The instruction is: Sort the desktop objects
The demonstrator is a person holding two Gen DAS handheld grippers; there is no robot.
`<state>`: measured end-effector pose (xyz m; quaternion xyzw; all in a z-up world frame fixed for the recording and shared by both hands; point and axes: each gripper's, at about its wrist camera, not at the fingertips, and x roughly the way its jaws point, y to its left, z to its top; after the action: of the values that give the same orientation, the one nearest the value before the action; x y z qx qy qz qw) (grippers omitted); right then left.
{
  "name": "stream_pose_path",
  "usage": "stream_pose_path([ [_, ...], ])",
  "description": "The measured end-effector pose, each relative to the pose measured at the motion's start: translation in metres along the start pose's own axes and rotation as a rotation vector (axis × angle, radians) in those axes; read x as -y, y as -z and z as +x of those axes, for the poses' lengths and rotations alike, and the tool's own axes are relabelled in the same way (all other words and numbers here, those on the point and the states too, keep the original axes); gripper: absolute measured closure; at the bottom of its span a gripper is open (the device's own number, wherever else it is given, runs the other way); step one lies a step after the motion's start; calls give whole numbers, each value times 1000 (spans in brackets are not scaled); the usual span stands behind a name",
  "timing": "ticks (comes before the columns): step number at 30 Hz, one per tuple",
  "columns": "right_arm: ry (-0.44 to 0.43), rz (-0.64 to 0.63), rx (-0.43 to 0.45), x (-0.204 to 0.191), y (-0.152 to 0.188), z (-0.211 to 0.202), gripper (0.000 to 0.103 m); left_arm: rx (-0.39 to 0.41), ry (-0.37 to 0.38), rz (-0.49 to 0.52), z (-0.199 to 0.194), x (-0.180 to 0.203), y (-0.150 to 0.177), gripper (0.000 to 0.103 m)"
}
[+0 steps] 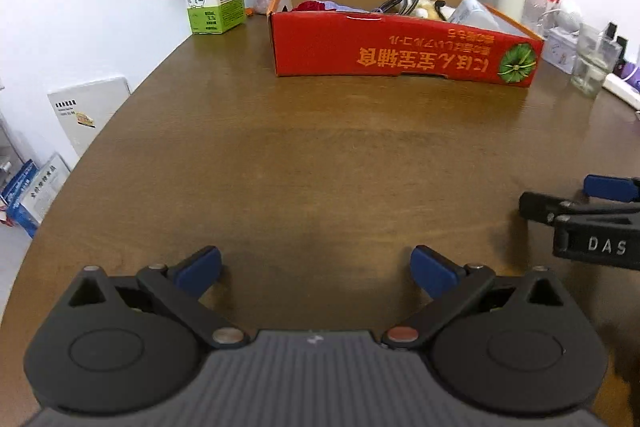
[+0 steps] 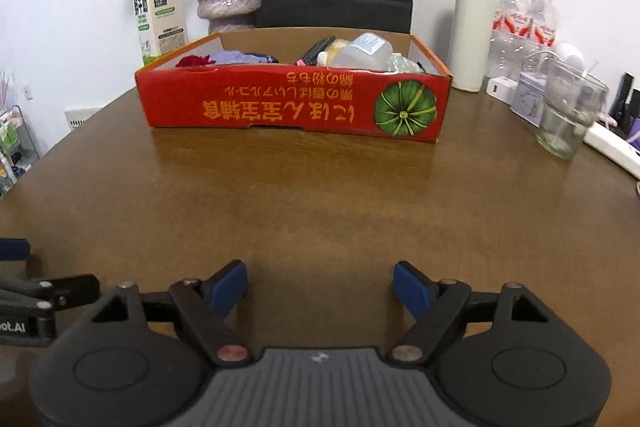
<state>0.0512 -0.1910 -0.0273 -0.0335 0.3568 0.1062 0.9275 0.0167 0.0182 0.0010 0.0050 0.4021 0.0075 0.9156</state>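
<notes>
The red box (image 2: 294, 103) stands across the brown surface (image 2: 320, 195) at twelve o'clock from the right claw (image 2: 320, 285) and nearer one o'clock from the left claw (image 1: 316, 269), its long side facing both. Both claws gape wide and empty, well short of it. Sorted things already lie inside, and the right claw looks the squarer to it.

Our left gripper (image 1: 316, 273) and right gripper (image 2: 319, 287) are black, blue-padded, with silver pivot screws, perhaps ribbed grey housings.
</notes>
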Motion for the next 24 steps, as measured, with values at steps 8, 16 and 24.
stream_pose_path([
  [8, -1, 5, 18, -10, 28, -25, 0, 105, -4, -4, -12, 6, 25, 0],
  [16, -1, 10, 32, -10, 33, -28, 0, 120, 7, -10, -11, 5, 25, 0],
  [24, 4, 10, 32, -9, 36, -31, 0, 119, -2, -18, -10, 7, 25, 0],
])
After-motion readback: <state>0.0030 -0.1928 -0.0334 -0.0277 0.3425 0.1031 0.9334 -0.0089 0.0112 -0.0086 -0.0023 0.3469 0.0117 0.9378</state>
